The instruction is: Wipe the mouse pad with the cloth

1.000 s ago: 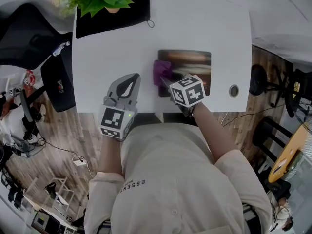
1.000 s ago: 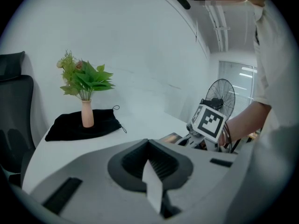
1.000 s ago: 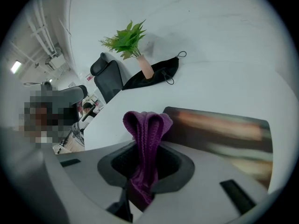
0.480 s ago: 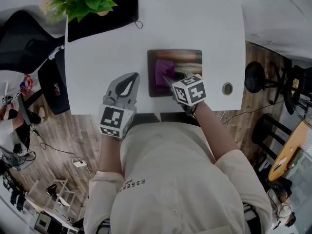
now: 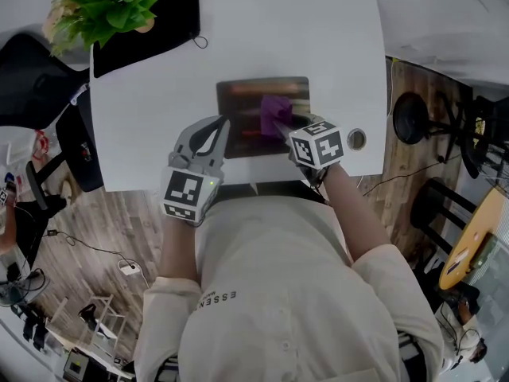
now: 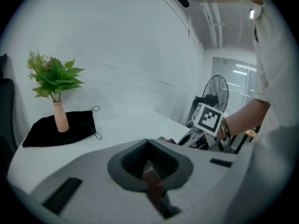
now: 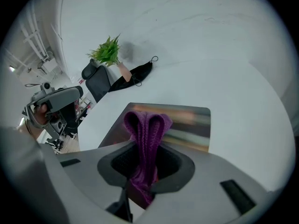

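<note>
Tabletop (image 5: 318, 38): one, white, rectangular.
Mouse pad (image 5: 242, 106): one, dark with streaked colours, flat on the tabletop close to its near edge, about midway along it.
Cloth (image 5: 274, 111): one, purple knit, bunched into a folded loop. It lies on the mouse pad a little right of the pad's middle.
Right claw (image 5: 282, 127): one, jaws clamped on the cloth, which stands between them and sticks out ahead.
Left claw (image 5: 215, 130): one, jaws closed together with nothing between them.
Plant (image 5: 103, 10): one, green and leafy, in a slim pink vase (image 6: 60, 118) at the far-left corner of the tabletop.
Black pouch (image 5: 159, 30): one, with cord loops, spread under the vase.
Grommet (image 5: 356, 139): one round hole near the near-right corner, just right of the mouse pad.
Right arm pose: forearm bare, reaching forward over the near edge. The claw points down and away onto the pad, its marker cube uppermost.
Left arm pose: held close to the body. The claw points forward over the near edge, its tips at the pad's left edge. Contact with the pad cannot be told.
Head view only: the whole tabletop and both claws together.
Left gripper view only: the vase side-on, the right claw's marker cube, and a standing fan (image 6: 216, 90) beyond the tabletop.
Right gripper view only: the cloth's knit ribs and its fold in the jaws.
</note>
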Demonstrator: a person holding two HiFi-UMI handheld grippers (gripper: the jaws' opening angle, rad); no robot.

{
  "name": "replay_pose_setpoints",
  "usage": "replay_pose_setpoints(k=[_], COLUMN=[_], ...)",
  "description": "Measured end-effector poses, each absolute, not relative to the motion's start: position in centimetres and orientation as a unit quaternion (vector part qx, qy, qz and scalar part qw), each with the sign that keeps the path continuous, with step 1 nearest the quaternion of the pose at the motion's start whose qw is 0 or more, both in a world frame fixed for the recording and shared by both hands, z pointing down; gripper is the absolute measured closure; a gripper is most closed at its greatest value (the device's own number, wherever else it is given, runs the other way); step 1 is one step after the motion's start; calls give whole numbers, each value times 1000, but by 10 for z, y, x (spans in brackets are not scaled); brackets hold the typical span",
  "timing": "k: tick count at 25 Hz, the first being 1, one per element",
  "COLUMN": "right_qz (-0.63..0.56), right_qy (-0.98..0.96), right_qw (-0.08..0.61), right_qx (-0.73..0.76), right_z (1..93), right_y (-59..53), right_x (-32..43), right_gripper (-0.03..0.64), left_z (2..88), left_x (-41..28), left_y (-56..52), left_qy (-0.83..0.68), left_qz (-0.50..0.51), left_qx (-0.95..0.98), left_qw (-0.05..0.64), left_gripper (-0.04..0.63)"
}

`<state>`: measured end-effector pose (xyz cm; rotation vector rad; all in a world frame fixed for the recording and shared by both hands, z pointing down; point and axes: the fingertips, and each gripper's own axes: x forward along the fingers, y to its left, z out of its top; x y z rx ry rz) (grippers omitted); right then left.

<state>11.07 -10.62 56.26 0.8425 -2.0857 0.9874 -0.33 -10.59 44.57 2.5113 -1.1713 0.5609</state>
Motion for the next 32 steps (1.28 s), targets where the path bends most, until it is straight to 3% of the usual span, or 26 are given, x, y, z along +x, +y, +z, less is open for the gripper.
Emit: replay_pose_setpoints(k=[15, 22, 32], right_qz=[384, 357, 329], right_qy=[-767, -739, -774], right_qw=[339, 378, 371], right_qx=[386, 428, 393], right_z=[566, 560, 531], right_y=[-109, -108, -86], right_x=[195, 220, 140], right_gripper=[523, 523, 523], left_z=[448, 440, 424], left_x=[25, 27, -22], left_y=[-107, -100, -85], left_qy=[-409, -403, -408], left_qz=[188, 183, 170], left_qx=[880, 885, 887], left_qw=[153, 145, 132], left_gripper=[594, 594, 594])
